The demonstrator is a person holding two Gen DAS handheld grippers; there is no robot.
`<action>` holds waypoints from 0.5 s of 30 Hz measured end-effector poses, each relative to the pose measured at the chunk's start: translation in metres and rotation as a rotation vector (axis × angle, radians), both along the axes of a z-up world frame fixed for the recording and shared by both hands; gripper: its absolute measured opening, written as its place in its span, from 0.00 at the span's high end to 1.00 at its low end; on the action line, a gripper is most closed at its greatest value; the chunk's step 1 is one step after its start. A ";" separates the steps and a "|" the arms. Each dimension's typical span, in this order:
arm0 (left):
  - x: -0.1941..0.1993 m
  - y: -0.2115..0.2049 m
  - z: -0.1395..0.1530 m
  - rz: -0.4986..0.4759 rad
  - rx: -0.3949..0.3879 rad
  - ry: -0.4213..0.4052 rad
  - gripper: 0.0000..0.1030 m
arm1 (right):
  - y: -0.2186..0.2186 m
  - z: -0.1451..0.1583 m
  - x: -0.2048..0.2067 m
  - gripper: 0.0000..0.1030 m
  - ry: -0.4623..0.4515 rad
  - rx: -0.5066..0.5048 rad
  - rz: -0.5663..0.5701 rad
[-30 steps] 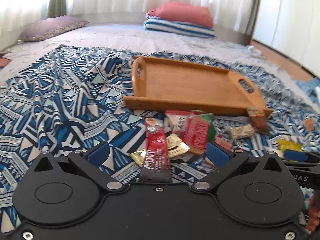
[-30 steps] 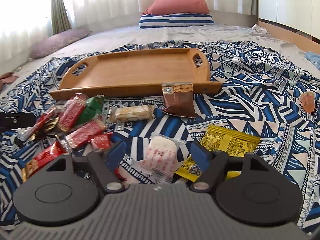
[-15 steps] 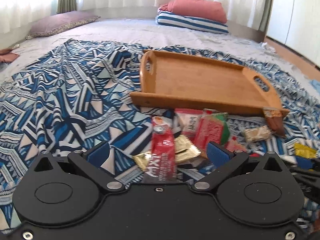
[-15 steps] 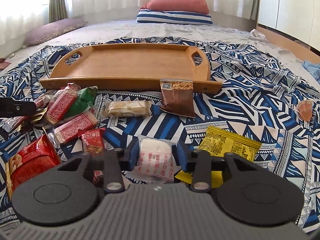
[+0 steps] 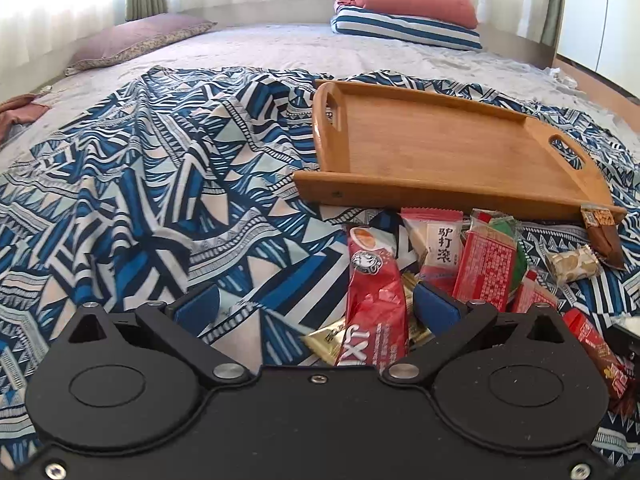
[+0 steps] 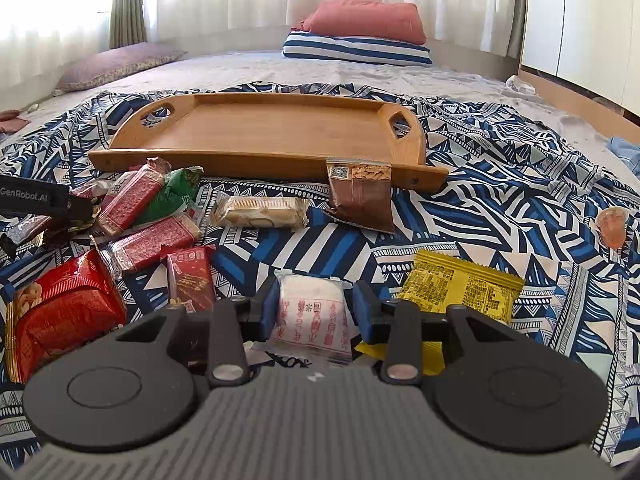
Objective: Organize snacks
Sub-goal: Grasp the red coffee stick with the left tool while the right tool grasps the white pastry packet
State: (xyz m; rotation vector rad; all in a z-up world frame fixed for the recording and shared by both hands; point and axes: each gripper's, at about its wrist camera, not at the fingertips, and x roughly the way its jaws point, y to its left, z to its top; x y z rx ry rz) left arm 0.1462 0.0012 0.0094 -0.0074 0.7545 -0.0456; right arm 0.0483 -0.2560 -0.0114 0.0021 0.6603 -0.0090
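Note:
An empty wooden tray (image 5: 448,148) (image 6: 272,136) lies on a blue patterned cloth on a bed. Several snack packets lie loose in front of it. My right gripper (image 6: 314,312) is shut on a white pastry packet with red print (image 6: 314,312), just above the cloth. My left gripper (image 5: 316,308) is open, low over the cloth. A long red packet (image 5: 376,300) lies between its fingers, near the right finger (image 5: 436,308). A yellow packet (image 6: 460,288) lies right of the white one. A brown packet (image 6: 360,196) leans on the tray's front rim.
Red and green packets (image 6: 148,204) lie piled left of centre, with a beige bar (image 6: 260,212) beside them. An orange jelly cup (image 6: 610,226) lies far right. Pillows (image 6: 360,36) lie at the bed's head. The left gripper's body (image 6: 36,200) shows at the left edge.
My right gripper closed on the white pastry packet and lifted it slightly. My left gripper stayed open and shifted left, so the red packet now sits nearer its right finger.

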 end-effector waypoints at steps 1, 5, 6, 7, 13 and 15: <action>0.002 0.001 -0.001 -0.005 -0.013 0.000 0.00 | 0.000 0.000 0.000 0.58 -0.003 0.000 -0.001; 0.011 0.007 -0.002 0.003 -0.064 -0.002 0.10 | 0.002 -0.001 -0.002 0.56 -0.012 -0.007 0.000; 0.011 0.008 -0.002 0.002 -0.053 -0.010 0.20 | 0.002 -0.001 -0.002 0.56 -0.014 -0.010 0.001; 0.011 0.008 -0.002 -0.002 -0.040 -0.014 0.22 | 0.002 -0.002 -0.002 0.56 -0.015 -0.010 0.001; 0.006 0.006 -0.002 -0.041 -0.007 -0.031 0.34 | 0.002 -0.002 -0.003 0.56 -0.016 -0.006 0.001; 0.004 0.005 -0.002 -0.059 -0.003 -0.038 0.41 | 0.002 -0.002 -0.003 0.56 -0.018 -0.010 0.000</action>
